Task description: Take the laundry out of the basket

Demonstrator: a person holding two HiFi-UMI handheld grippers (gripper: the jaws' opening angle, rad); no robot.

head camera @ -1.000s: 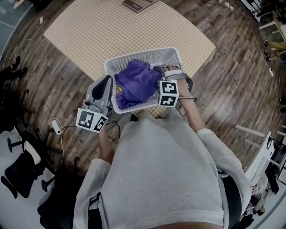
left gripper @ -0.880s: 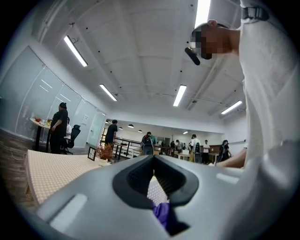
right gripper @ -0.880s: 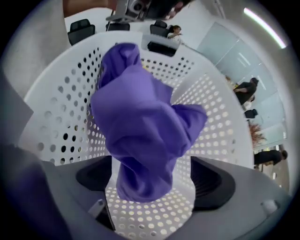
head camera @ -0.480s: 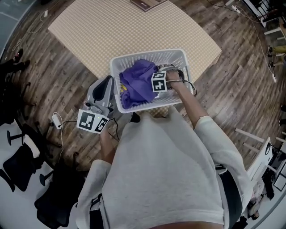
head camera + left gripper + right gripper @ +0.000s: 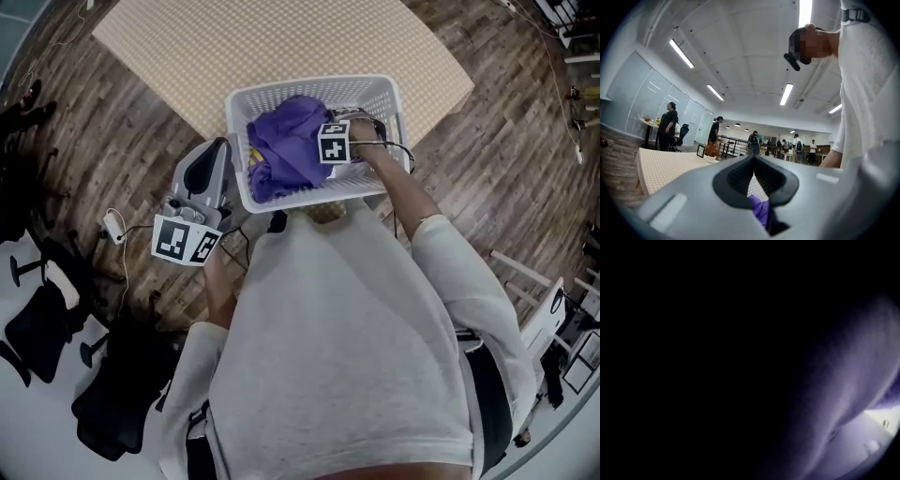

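Note:
A white plastic laundry basket (image 5: 389,98) stands on the wood floor, heaped with purple laundry (image 5: 281,141). My right gripper (image 5: 349,127) points straight down into the heap, its marker cube at the basket's near side. Its jaws are sunk in the cloth and hidden; they have just been opening wide. The right gripper view is dark, with only purple cloth (image 5: 843,394) against the lens. My left gripper (image 5: 217,155) hovers level just outside the basket's left wall. In the left gripper view its jaws (image 5: 753,158) meet at the tips, holding nothing.
A beige checked rug (image 5: 234,47) lies beyond the basket. Something yellow (image 5: 251,161) peeks from under the purple cloth. A white plug and cable (image 5: 112,225) and black office chairs (image 5: 37,328) are at the left. People (image 5: 668,124) stand far off in the room.
My right gripper has dropped from above the basket's rim down into the purple heap. The left gripper has stayed beside the basket.

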